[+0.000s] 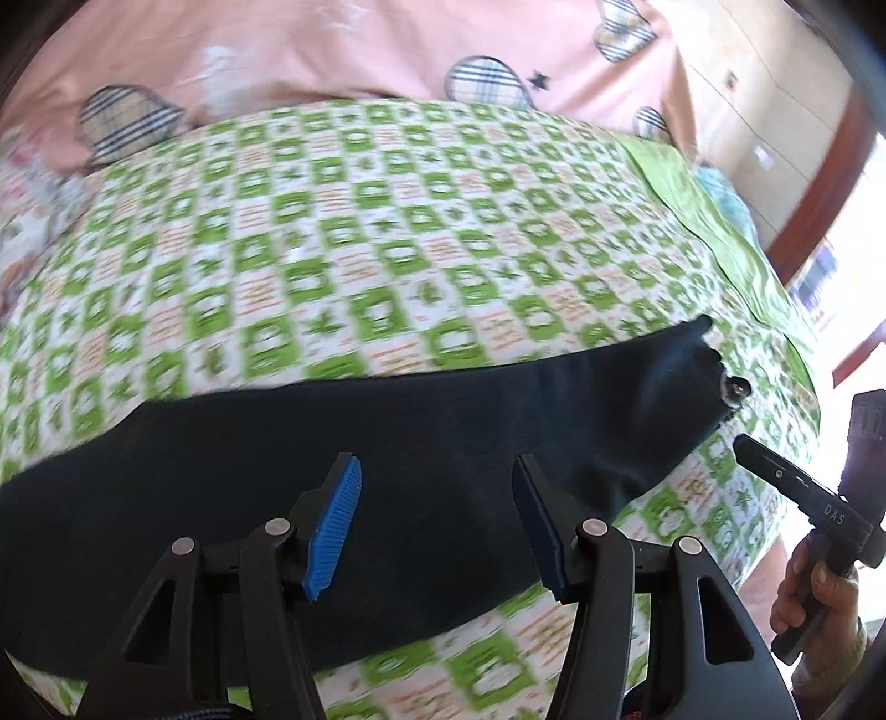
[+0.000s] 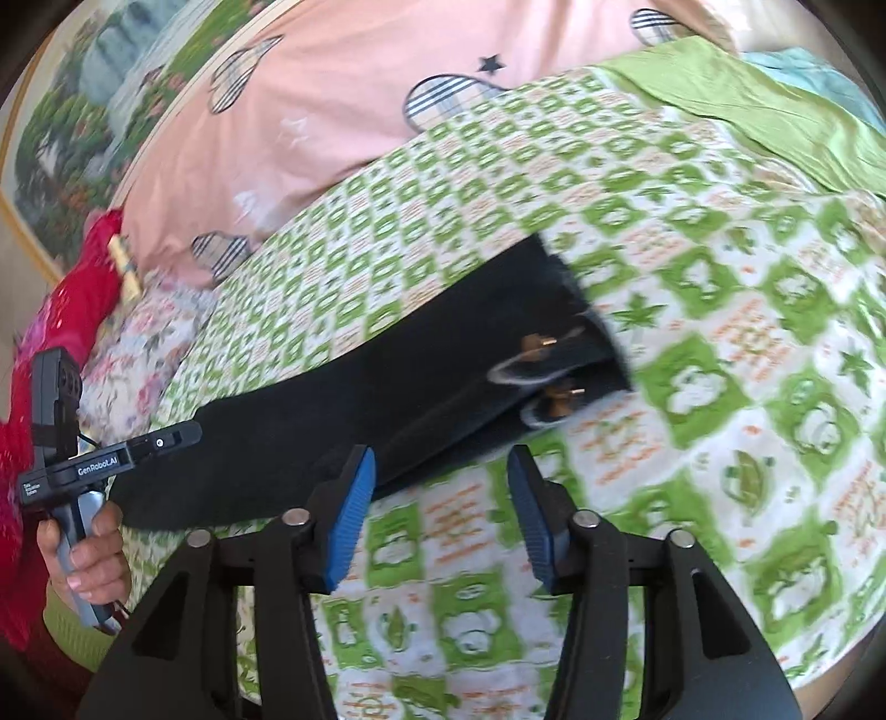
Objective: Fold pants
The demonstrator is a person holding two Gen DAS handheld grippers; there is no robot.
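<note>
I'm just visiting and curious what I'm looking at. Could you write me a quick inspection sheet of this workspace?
Surface: bed under a green-and-white patterned sheet.
Job's things: dark pants lying flat in a long strip, waistband toward the right.
Clutter: pink quilt, red cloth, plain green cloth.
Grippers: left gripper open above the pants; right gripper open, holding nothing.
Cables: nothing seen for certain.
Surroundings: framed landscape picture, wooden cabinet.
</note>
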